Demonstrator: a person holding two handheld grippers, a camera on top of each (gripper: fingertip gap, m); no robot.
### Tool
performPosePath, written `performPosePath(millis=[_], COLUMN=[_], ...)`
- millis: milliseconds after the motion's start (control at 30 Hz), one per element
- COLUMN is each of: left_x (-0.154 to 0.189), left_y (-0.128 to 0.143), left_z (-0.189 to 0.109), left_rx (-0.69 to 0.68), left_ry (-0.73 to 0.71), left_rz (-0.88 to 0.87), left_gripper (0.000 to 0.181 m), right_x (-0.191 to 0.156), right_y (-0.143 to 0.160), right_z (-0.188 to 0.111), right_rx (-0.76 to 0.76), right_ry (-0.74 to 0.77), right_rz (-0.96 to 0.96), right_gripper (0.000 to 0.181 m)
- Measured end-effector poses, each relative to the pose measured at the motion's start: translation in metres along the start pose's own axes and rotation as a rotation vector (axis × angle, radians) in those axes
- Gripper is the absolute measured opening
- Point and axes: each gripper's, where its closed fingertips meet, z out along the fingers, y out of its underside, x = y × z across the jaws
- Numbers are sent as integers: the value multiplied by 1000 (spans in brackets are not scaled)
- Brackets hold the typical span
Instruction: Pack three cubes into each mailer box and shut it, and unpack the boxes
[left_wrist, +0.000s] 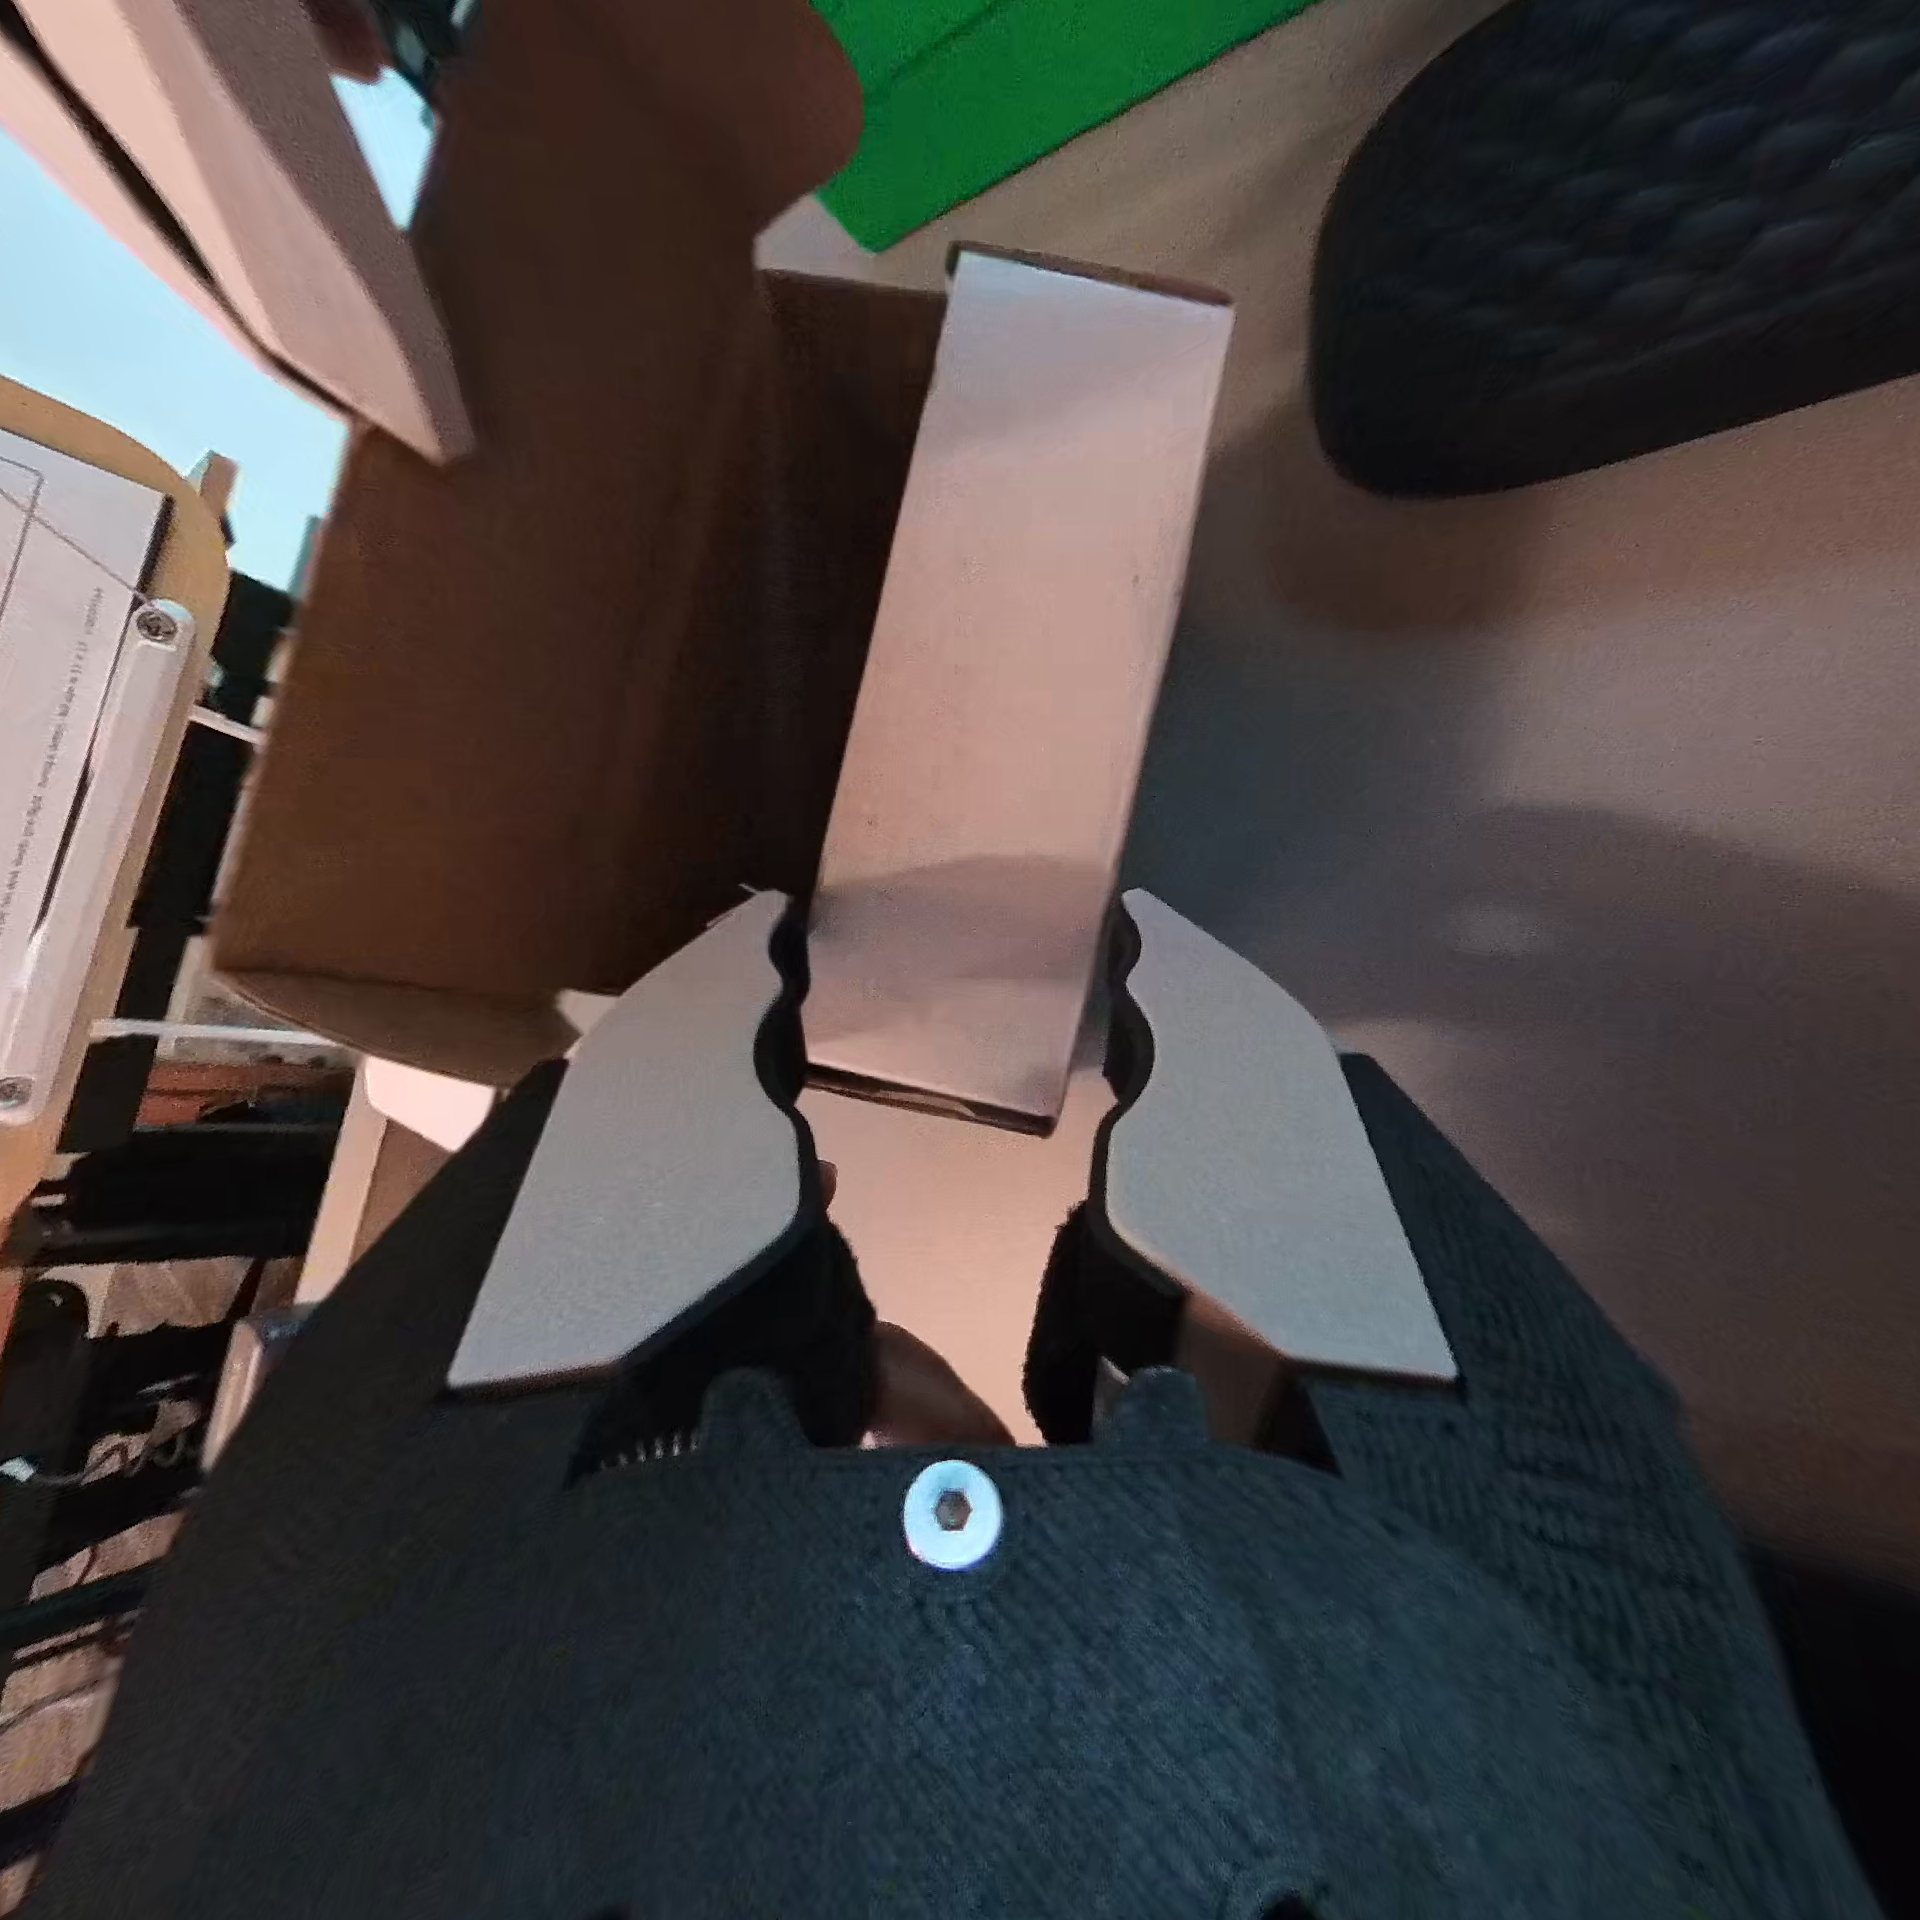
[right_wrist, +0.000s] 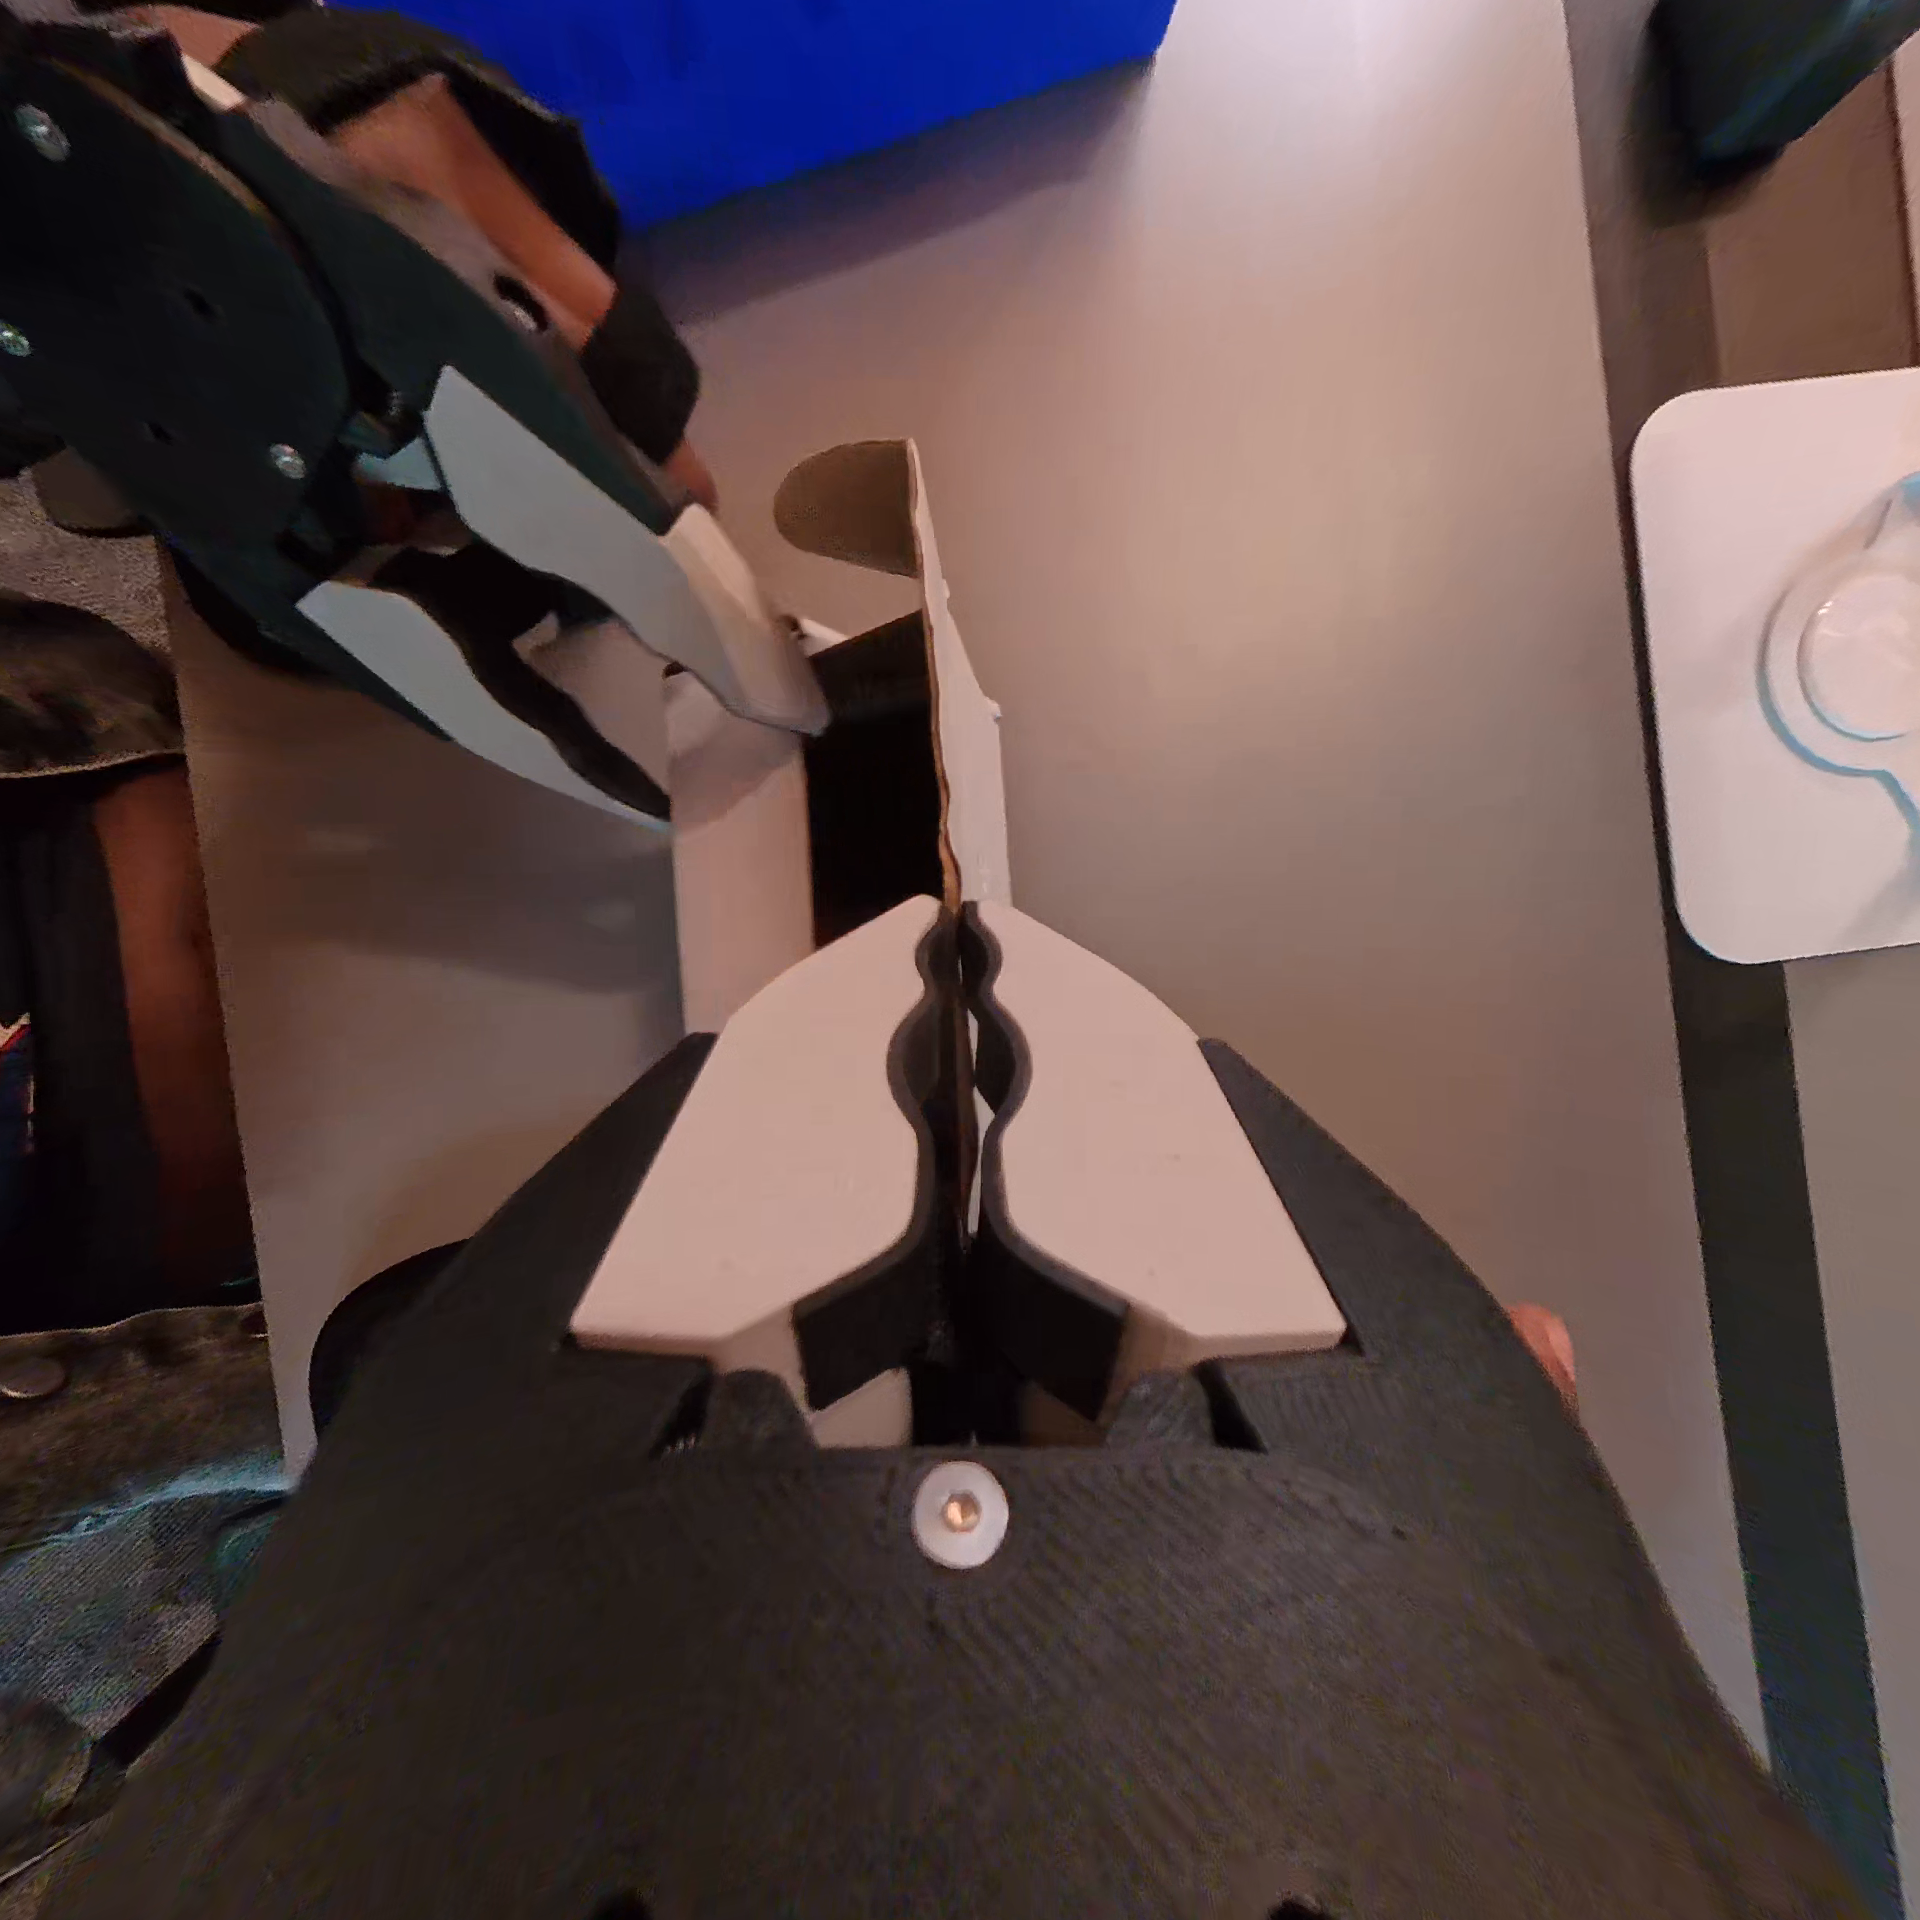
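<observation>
On the pale table (right_wrist: 1299, 520) stands the mailer box (right_wrist: 738, 914), white outside, brown inside, with its lid (right_wrist: 961, 665) raised on edge. Right wrist view: right gripper (right_wrist: 961, 914) has its fingers pressed together on the lid's edge, cardboard running straight down the gap between the pads. Left gripper (right_wrist: 727, 758) comes in from upper left, fingers apart, upper fingertip (right_wrist: 774, 675) touching the box's far corner by the dark opening. Left wrist view: same gripper (left_wrist: 956, 935) has its fingers spread to either side of a narrow white box panel (left_wrist: 1018, 675); left finger at the panel edge, right one just beside it, contact unclear. Brown inner face of the cardboard (left_wrist: 540, 623) sits left of that panel. Green cube (left_wrist: 997, 94) beyond the box, blue cube (right_wrist: 779, 83) at the far table edge. Can't see inside the box. White square device (right_wrist: 1787, 665) at right, apart from the box.
</observation>
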Motion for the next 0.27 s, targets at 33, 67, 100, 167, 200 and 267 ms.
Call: performPosePath(millis=[33, 67, 100, 167, 200, 267], left_x=[5, 9, 12, 26, 36, 54], left_y=[0, -1, -2, -5, -4, 6], left_z=[-3, -5, -7, -11, -12, -9], left_rx=[7, 17, 30, 58, 57, -8], left_ry=[14, 23, 28, 88, 134, 207], left_rz=[0, 0, -2, -10, -15, 2], left_gripper=[54, 52, 45, 38, 35, 33], right_x=[1, 3, 4, 7, 9, 15], right_y=[-1, -2, -3, -8, -11, -15], right_z=[-2, -4, -5, -9, -11, -12], right_rx=[5, 10, 16, 41, 55, 73], right_ry=[8, 16, 24, 49, 68, 113], right_rz=[-1, 1, 1, -8, -14, -28], right_gripper=[1, 1, 1, 2, 2, 2])
